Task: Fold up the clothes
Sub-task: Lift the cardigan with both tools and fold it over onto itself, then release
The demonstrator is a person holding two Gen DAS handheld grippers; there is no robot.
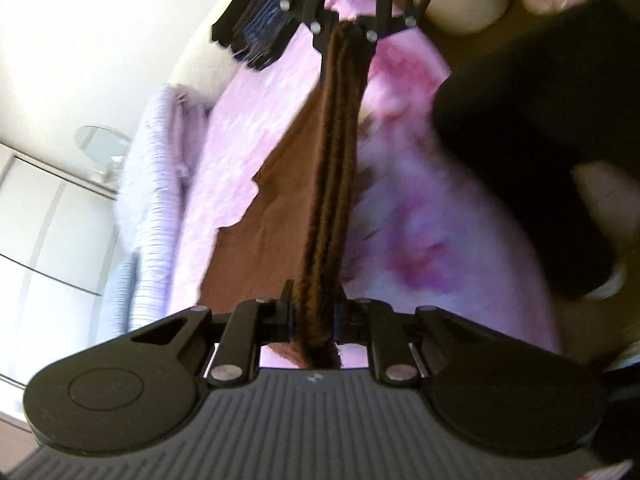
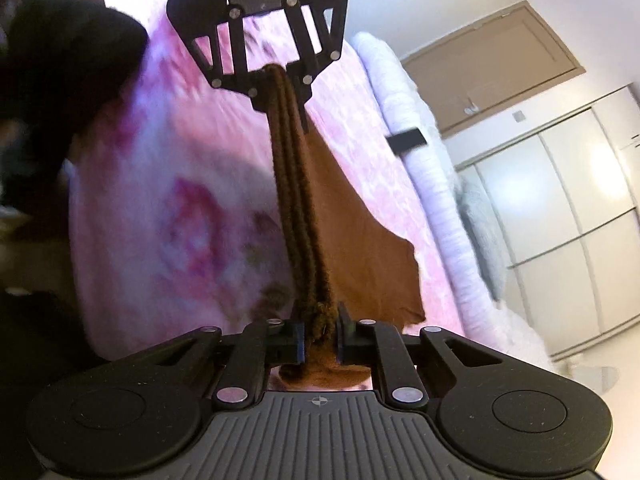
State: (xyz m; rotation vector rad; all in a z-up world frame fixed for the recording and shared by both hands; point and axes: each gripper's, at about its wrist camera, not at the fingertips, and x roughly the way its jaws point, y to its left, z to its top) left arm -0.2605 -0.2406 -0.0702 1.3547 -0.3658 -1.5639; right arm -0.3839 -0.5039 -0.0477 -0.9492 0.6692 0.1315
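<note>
Stretching between the two grippers is a brown cloth [image 1: 332, 200], pulled into a tight, ropy band above the bed. The left gripper [image 1: 316, 320] has its jaws clamped on one end of the band, at 6 o'clock in the left wrist view. The right gripper [image 1: 344, 28] bites the far end at 12 o'clock in that same view, jaws squeezed tight on the cloth too. In the right wrist view it is the other way round: the right gripper [image 2: 320, 336] holds the near end at 6 o'clock, and the left gripper [image 2: 280, 80] holds the far end at 12 o'clock. A loose flap of the brown cloth [image 2: 360, 248] hangs off the band toward 3 o'clock in the right wrist view, and toward 9 o'clock in the left wrist view. Under it all lies a pink and white bedspread [image 1: 420, 208] with darker pink blotches. A white fluffy blanket [image 2: 432, 184] runs along the far edge of the bed. A pile of dark clothes [image 1: 256, 28] sits on the bedspread at 11 o'clock in the left wrist view. White wardrobe doors [image 2: 560, 216] stand at 3 o'clock in the right wrist view. A big dark blurry shape [image 1: 532, 160] fills 2 o'clock in the left wrist view; what it is cannot be told.
</note>
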